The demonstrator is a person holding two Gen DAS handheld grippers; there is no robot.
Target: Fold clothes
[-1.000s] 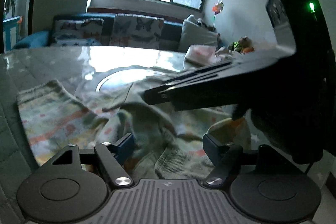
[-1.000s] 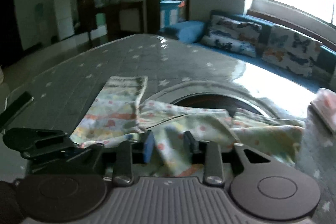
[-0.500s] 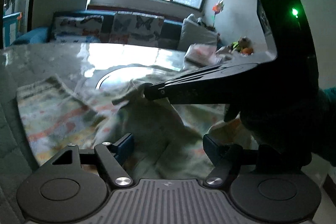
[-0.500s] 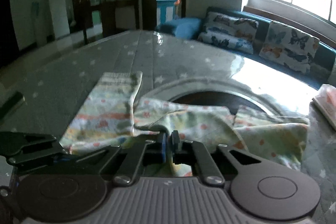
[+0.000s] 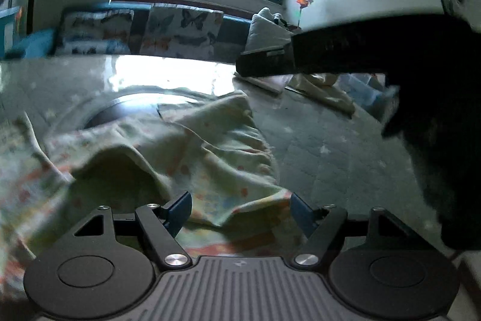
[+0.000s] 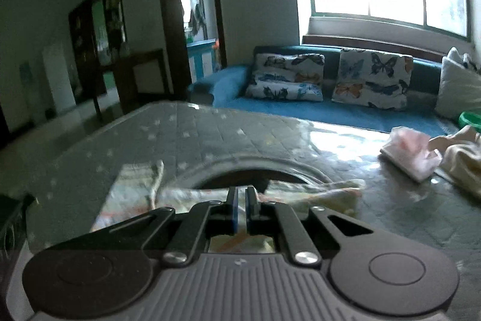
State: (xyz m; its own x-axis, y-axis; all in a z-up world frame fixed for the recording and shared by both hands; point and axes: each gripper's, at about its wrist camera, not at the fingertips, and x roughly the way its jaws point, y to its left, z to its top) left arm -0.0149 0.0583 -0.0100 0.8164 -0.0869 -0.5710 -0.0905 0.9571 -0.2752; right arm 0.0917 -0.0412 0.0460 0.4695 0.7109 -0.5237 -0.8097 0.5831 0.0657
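- The worktop [image 6: 210,134], under a quilted, star-dotted cover with a round glass inset, is carrying everything.
- The garment [image 5: 210,146] — pale, printed, thin — is lying rumpled across the inset and the near side of the cover, with one flap humped up and a sleeve-like end [image 6: 132,185] stretching off to one side.
- It is looking light and limp: it will likely sag and drag, so a pinch on a hem or corner should serve better than a bite into the middle.
- A pink folded piece [image 6: 409,152] and a cream heap [image 6: 463,158] are sitting well apart, at the far edge.
- The left tongs [image 5: 240,208] are hanging spread wide just over the near folds, gripping nothing.
- The right tongs [image 6: 241,208] are standing nearly closed — whether cloth is pinched between them, I cannot tell.
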